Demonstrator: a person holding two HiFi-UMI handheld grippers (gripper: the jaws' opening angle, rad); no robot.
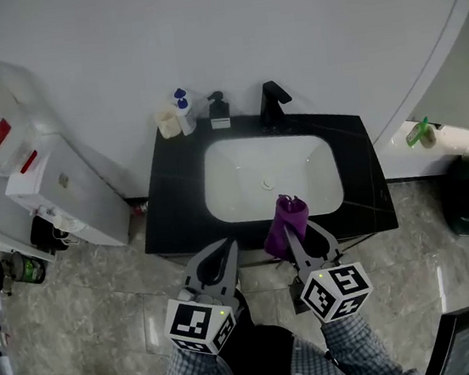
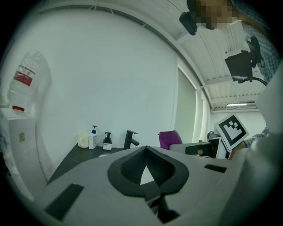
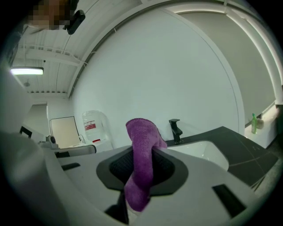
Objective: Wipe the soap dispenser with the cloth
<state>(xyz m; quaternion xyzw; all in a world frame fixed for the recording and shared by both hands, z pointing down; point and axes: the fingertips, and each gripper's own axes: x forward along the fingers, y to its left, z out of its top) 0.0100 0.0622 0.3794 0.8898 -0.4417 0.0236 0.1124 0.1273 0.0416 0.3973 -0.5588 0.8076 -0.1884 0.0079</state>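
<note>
Soap dispenser (image 1: 218, 110) is standing untouched at the worktop's (image 1: 177, 207) back. Right hand-held gripper (image 1: 297, 232) is clamping the cloth (image 1: 285, 220); left hand-held gripper (image 1: 227, 247) is resting closed, empty. Approach step: carrying the cloth forward comes next.

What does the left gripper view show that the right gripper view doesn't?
Only the left gripper view shows the soap dispenser and a white bottle beside it. Only the right gripper view shows a green bottle on a ledge. Both show the faucet, the counter, the cloth and the water jug.
</note>
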